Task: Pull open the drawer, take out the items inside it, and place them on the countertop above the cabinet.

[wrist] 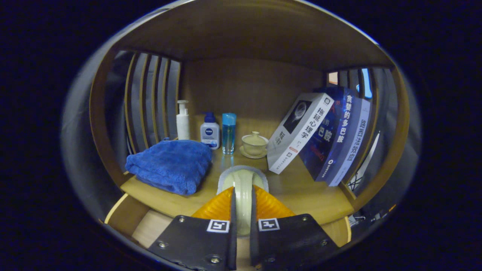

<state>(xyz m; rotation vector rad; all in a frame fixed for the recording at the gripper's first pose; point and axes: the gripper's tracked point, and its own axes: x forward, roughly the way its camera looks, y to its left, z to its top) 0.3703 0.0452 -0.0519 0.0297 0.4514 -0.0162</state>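
Wooden countertop [301, 195]; gripper [243, 203] fingers clamped on pale cream saucer [243, 184], held edge-on, glossy, over countertop edge.

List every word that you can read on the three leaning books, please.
"拖延心理学": spine of the white book.
"贪婪的多巴胺": spine of the dark blue book.
"路西法效应": spine of the pale blue book.
Smaller print on all three: too small to read.
The gripper, nearer than the books, is shut on a pale dish.
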